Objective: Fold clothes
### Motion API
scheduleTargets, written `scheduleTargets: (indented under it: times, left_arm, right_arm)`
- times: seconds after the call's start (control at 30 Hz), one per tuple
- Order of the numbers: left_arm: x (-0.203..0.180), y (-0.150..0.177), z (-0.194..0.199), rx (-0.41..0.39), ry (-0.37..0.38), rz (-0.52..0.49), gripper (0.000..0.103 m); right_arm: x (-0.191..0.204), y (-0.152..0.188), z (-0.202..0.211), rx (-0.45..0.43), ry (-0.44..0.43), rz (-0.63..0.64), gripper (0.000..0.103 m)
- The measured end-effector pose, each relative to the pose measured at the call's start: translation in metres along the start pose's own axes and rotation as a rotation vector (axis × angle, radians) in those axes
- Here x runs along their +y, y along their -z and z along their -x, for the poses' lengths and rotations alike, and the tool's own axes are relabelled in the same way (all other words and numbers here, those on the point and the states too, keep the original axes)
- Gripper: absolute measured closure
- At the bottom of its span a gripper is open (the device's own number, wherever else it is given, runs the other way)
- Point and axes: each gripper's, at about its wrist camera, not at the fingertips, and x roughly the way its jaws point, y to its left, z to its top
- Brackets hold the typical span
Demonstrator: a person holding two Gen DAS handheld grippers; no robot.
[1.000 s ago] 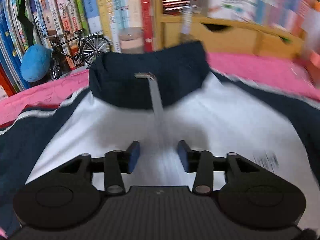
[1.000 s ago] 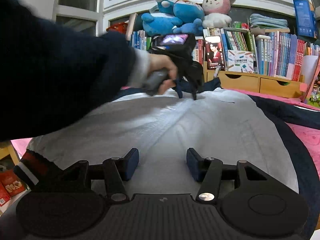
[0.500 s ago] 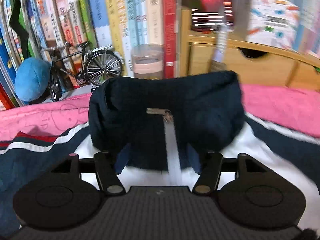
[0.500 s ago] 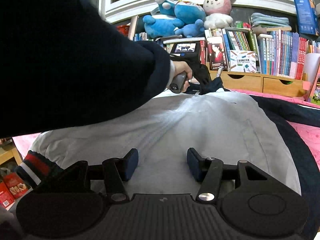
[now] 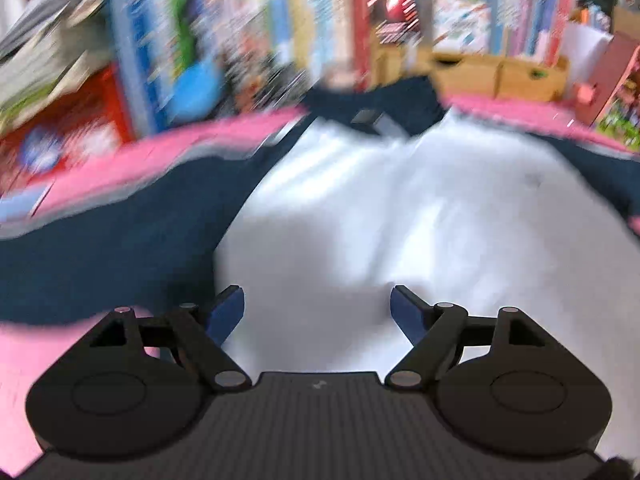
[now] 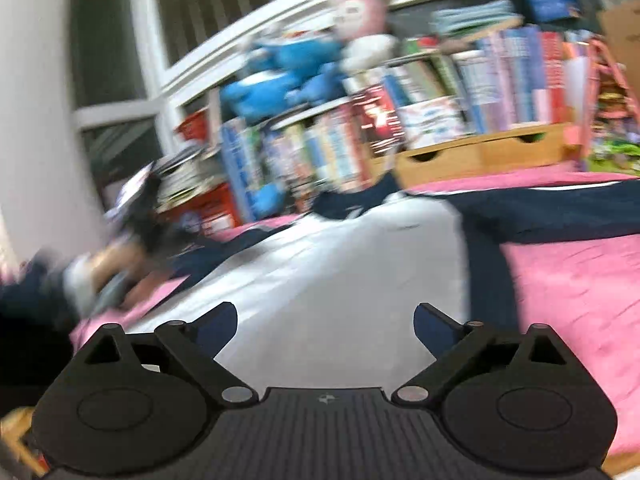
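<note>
Currently listed: white-bodied jacket with navy sleeves and navy collar (image 5: 400,208), lying spread flat, front up, on a pink bed cover (image 5: 132,168); collar end toward the bookshelf, one navy sleeve stretched out to each side; metal zip pull (image 5: 366,117) at the collar

Left gripper (image 5: 318,314): black frame, blue pads, jaws spread wide with nothing between them; over the white body near its edge with the left navy sleeve. Frame heavily blurred

Right gripper (image 6: 325,330): same make, jaws likewise wide apart and empty; over the lower white body of the jacket (image 6: 340,272), the right navy sleeve (image 6: 560,212) running off to its right across the pink cover

Person's hand (image 6: 106,268), blurred, gripping the other tool's handle at the left of the right wrist view, low over the left sleeve; dark cuff behind it

Containers: light wooden two-drawer box (image 6: 480,154) at the far edge of the bed, both drawers shut, contents not visible; rows of upright books (image 6: 516,80) stand on top of it. Bookshelf (image 6: 256,160) beside it packed with upright books. Blue plush toy (image 6: 280,76) and pink-and-white plush toy (image 6: 360,28) sit above the books
</note>
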Motion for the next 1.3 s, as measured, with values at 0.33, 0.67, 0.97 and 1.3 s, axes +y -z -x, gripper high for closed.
scheduleTargets:
  times: [0.33,0.67,0.97,1.3]
  left_arm:
    - [0.042,0.042,0.036,-0.062,-0.027,0.054,0.012]
    - [0.084,-0.022,-0.003,-0.156,-0.062,0.183,0.017]
    - [0.107,-0.016,-0.047,-0.072,-0.2,0.124,0.009]
    - [0.146,-0.011,-0.021,-0.04,-0.375,0.256,0.039]
  right_arm:
    - [0.059,-0.039,-0.085,0.115,0.031,0.346,0.003]
    - [0.068,-0.07,-0.198,0.173,0.059,0.388,0.001]
    - [-0.067,-0.07,-0.228,0.285,0.407,0.293,0.019]
    - [-0.226,-0.102,-0.119,0.101,0.512,-0.18,0.006]
